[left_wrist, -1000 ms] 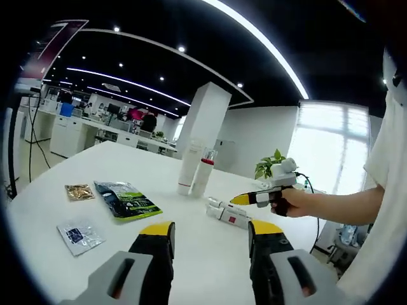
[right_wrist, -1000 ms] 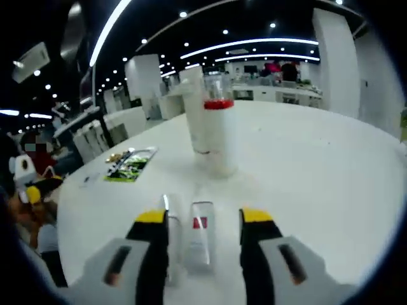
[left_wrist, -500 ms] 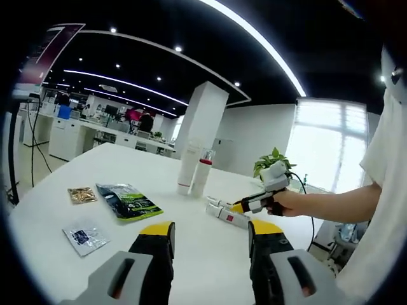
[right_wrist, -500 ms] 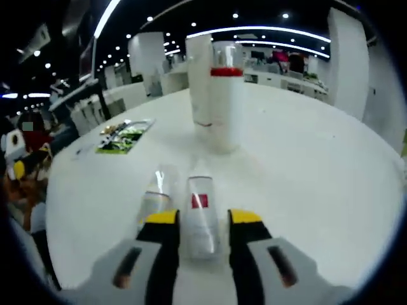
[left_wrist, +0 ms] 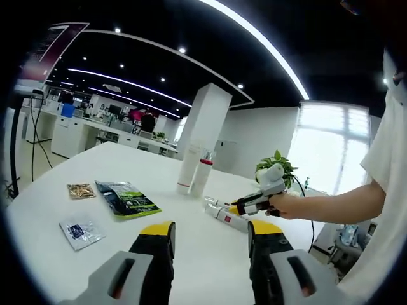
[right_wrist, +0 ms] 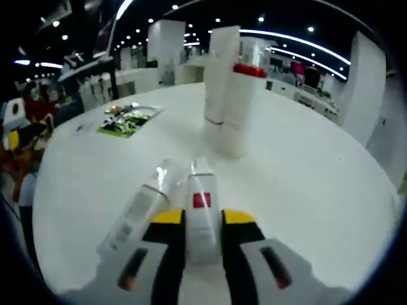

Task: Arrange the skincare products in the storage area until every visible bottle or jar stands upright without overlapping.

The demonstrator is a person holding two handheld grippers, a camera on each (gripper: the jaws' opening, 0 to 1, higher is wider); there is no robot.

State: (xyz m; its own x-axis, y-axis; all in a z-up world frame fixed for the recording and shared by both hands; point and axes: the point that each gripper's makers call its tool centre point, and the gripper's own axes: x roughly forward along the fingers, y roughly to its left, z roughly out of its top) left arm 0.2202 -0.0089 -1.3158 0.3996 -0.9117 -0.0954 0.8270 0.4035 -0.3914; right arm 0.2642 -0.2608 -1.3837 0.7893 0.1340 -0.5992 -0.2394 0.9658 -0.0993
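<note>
Both grey grippers (left_wrist: 210,241) (right_wrist: 194,238) have yellow-tipped black jaws; white short sleeve (left_wrist: 385,159).

open office with a dark ceiling (left_wrist: 159,25) (curved light strips), white pillar (left_wrist: 205,121), bright window (left_wrist: 324,149), white table (left_wrist: 57,190).

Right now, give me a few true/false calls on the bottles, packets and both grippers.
1. The right gripper is closed on a lying bottle with a red label. True.
2. All bottles on the table stand upright. False: two lie flat; the tall tube and red-collared bottle stand.
3. The left gripper holds a packet. False: its jaws are open and empty.
4. The green packet lies flat on the table. True.
</note>
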